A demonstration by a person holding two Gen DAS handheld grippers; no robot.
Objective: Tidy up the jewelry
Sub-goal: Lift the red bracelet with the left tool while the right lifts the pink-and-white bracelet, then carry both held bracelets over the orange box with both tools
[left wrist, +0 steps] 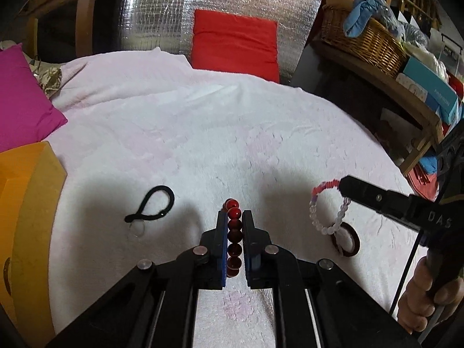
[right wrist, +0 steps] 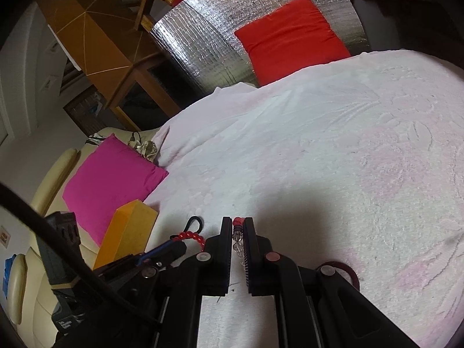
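Two bracelets are pinched, one per hand. Glossy dark-red beads of the red bead bracelet (left wrist: 233, 237) run between my left fingers (left wrist: 234, 217), clenched on it above the white blanket (left wrist: 203, 133). My right fingers (right wrist: 238, 222) grip the clear-and-pink bead bracelet (left wrist: 327, 206), right of the red one. Beneath it, a maroon ring-shaped piece (left wrist: 349, 242) lies half hidden. Left lies a black cord loop (left wrist: 153, 206).

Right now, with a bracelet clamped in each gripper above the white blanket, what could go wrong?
1. The left gripper pinches the dark red round-bead bracelet by a single strand of smooth beads; it might slip out.
2. The clear-and-pink beaded bracelet dangles from the right gripper just above the dark red ring-shaped bangle and could snag it.
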